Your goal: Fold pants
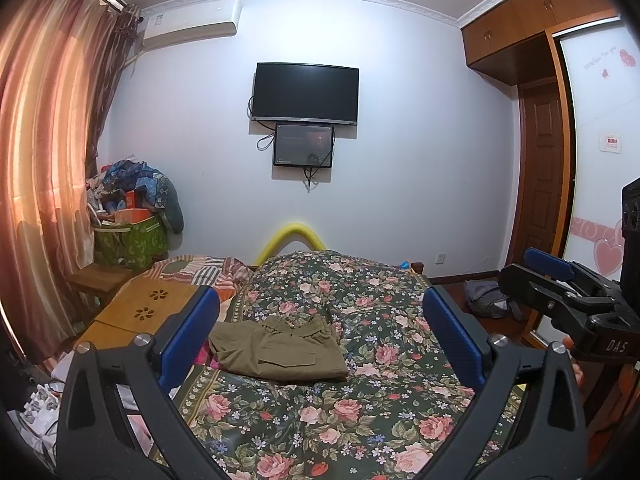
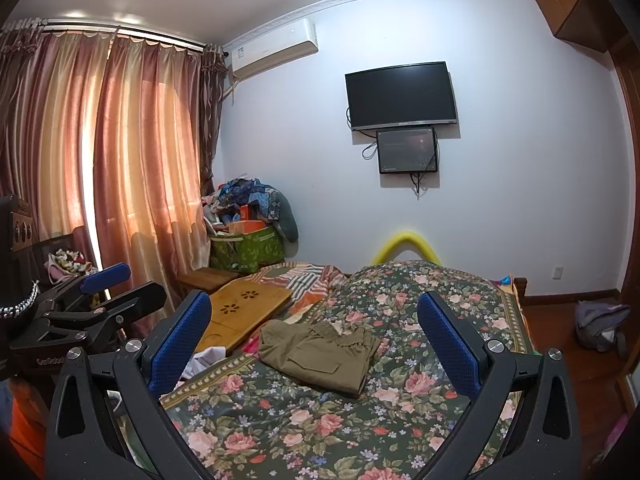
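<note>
**Folded pants on the bed, both grippers held wide above it**

On the far left we see the pink-orange curtain (image 2: 100,152) drawn across the window, and next to it a green bag (image 2: 248,250) heaped with clothes and boxes in the corner. Just right of that, a wooden lap tray (image 1: 140,312) with flower cut-outs lies on the bed's left side.

Our left gripper (image 1: 320,336) hangs above the floral bedspread (image 1: 320,412), its blue pads spread far apart and gripping nothing. Between those pads, in the left wrist view, the olive pants (image 1: 280,350) lie folded into a compact rectangle on the bedspread, elastic waistband toward the far wall, a flap pocket facing up. Neither gripper touches them.

Our right gripper (image 2: 316,340) is likewise spread wide and empty, with the pants framed between its fingers, nearer the left one.

On the wall beyond we see a dark television (image 1: 306,92) with a smaller screen (image 1: 303,145) below it. Farther right stands the wooden wardrobe (image 1: 520,20), and a grey backpack (image 2: 600,326) sits on the floor.
</note>
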